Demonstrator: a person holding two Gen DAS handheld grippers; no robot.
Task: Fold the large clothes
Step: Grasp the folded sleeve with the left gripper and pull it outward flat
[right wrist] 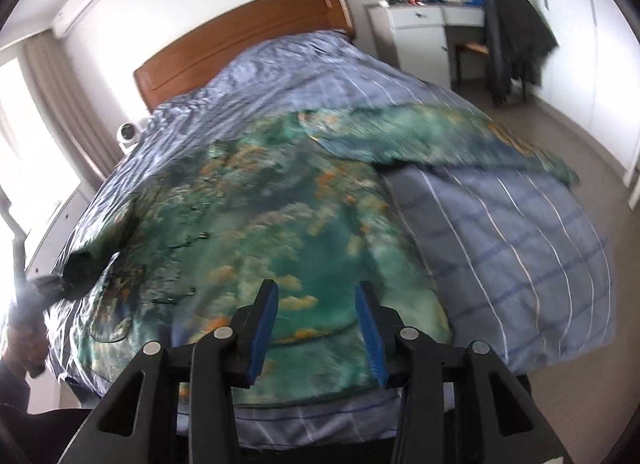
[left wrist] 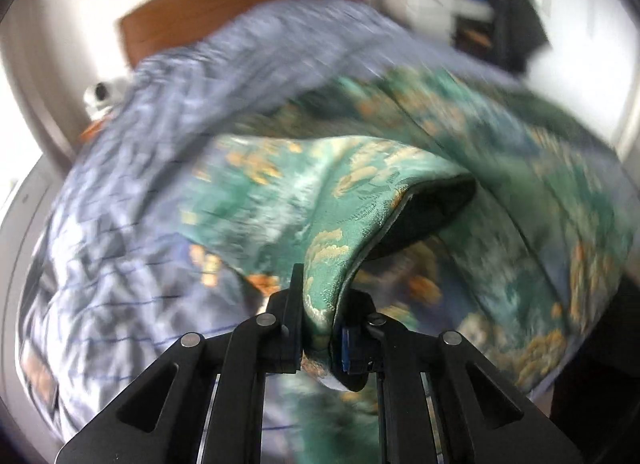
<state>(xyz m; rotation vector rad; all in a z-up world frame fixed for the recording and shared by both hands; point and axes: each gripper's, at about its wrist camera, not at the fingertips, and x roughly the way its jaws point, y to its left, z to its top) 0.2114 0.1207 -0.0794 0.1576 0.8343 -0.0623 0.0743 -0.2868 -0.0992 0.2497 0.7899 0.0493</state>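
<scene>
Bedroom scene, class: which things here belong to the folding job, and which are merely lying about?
Belongs to the job:
green patterned garment
left gripper, shut on its sleeve
right gripper, open above it

Lying about:
striped bedspread
wooden headboard
white dresser
dark clothes on chair

We see the garment (right wrist: 256, 219) spread on the bed (right wrist: 520, 232), one sleeve (right wrist: 460, 135) reaching toward the right of the frame. The headboard (right wrist: 240, 43) stands behind, at the upper middle. A desk (right wrist: 424, 23) and a chair (right wrist: 512, 43) sit at upper right, a curtain (right wrist: 60, 103) at left.
</scene>
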